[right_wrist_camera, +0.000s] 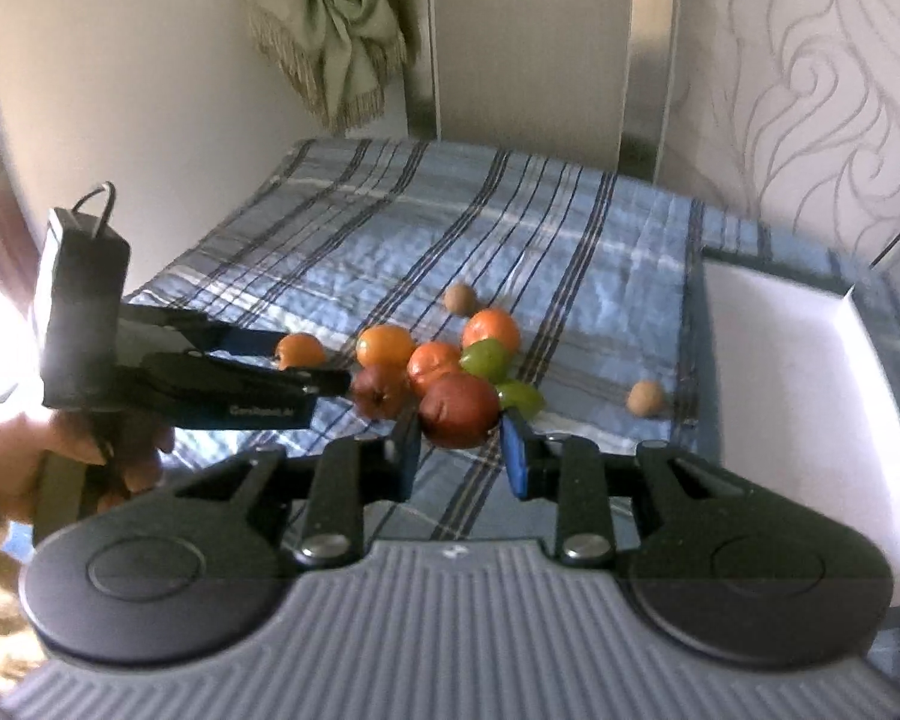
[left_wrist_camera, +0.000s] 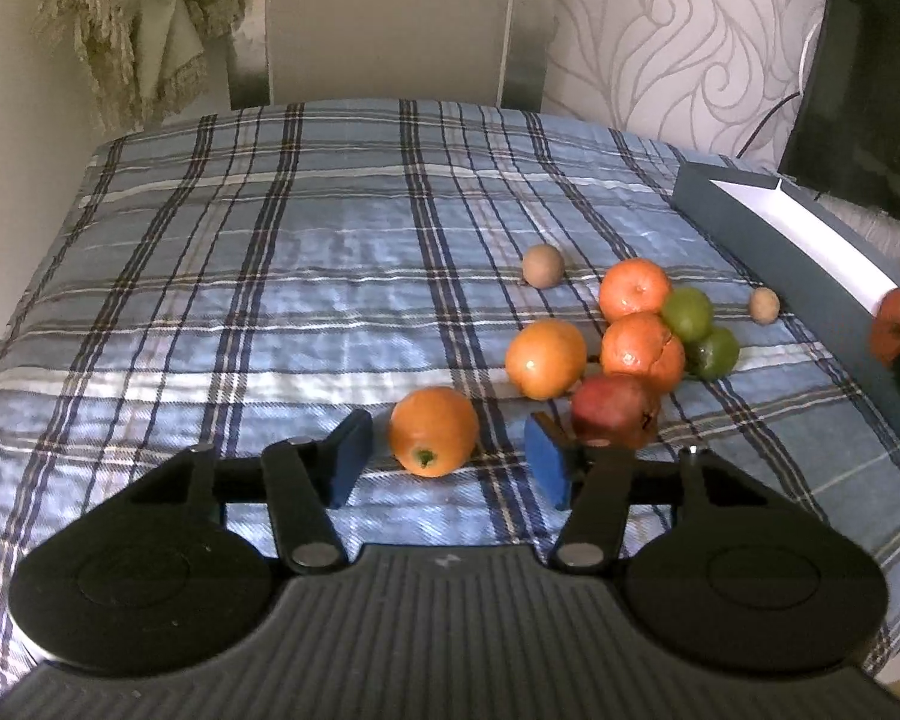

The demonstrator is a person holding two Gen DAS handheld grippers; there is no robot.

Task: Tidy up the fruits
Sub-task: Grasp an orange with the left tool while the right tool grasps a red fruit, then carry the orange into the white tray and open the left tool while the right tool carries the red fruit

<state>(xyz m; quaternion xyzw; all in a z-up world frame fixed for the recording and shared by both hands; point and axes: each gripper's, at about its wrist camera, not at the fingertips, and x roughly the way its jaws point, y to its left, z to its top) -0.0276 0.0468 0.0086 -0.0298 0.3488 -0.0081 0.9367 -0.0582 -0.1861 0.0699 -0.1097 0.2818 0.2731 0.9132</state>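
Blue pads of the left tool [left_wrist_camera: 444, 468] stand either side of an orange [left_wrist_camera: 433, 431] that sits on the plaid cloth [left_wrist_camera: 270, 276] with its green stem end facing the camera. The jaws stand at middling width, and a gap shows on both sides, so nothing is gripped. That orange lies straight ahead between the pads, near-left of the fruit cluster [left_wrist_camera: 624, 336], so closing looks like the likely move. A dark red fruit [left_wrist_camera: 615, 411] sits just behind the right pad, close enough to be nudged.

From the right wrist view, the right tool [right_wrist_camera: 459, 450] is clamped narrowly on a reddish-brown fruit [right_wrist_camera: 459, 410], apparently raised above the cloth. A dark box [right_wrist_camera: 798, 360] with a white inside lies along the right edge of the tabletop, near this tool, and seems the likely place for the fruit.

Two small brown balls [left_wrist_camera: 543, 264] lie apart from the cluster. A hand [right_wrist_camera: 96, 456] grips the left tool's handle. The right wrist view is blurred, and the box is cut off at the frame edge, so its contents cannot be told.
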